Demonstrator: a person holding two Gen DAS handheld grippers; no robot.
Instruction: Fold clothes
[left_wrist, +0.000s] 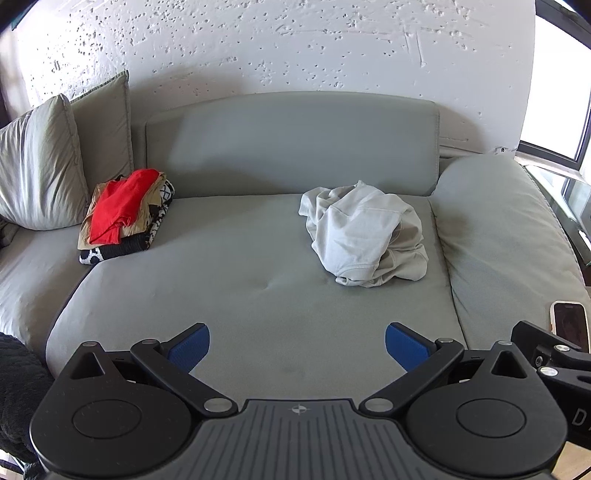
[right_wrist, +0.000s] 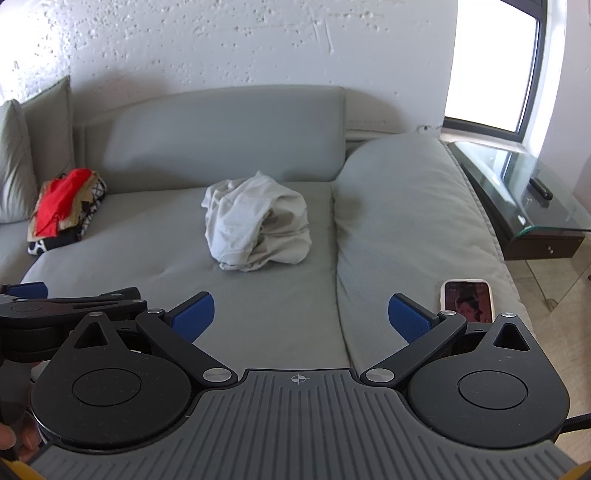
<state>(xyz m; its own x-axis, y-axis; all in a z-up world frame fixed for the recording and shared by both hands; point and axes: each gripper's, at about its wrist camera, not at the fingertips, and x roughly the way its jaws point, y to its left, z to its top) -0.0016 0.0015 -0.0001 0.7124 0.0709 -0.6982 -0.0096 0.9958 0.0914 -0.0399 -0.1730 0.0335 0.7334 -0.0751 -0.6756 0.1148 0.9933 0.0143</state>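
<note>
Left hand-held gripper (left_wrist: 297, 345) level above the front edge of the grey sofa (left_wrist: 240, 280), aimed at the backrest, blue pads spread wide, nothing between them. Right hand-held gripper (right_wrist: 301, 314) just beside it at the same height, likewise aimed at the backrest, jaws wide apart and empty; its left pad over the seat, its right pad over the armrest cushion. Fingertips of a hand (right_wrist: 14, 441) barely visible at the lower left corner of the right wrist view, under the left tool's body.

Two hand-held grippers. One crumpled pale grey garment (left_wrist: 364, 234). One stack of folded clothes (left_wrist: 127, 216), red piece on top, tan beneath, black-and-white patterned at the bottom; exact number of pieces in it hard to tell. Two grey pillows (left_wrist: 40, 166), upright against the wall at the sofa's left end. One phone (right_wrist: 467, 300), screen lit, face up on the armrest cushion near the right tool. One glass-topped side table (right_wrist: 532, 206) beyond the armrest, a dark oblong object on it, too small to identify.

Garment bunched in a heap on the right half of the seat, close to the armrest cushion, well apart from the stack at far left. Long axis running roughly from back-left toward front-right; hemmed edge turned to the front. Which end is collar, not discernible.
</note>
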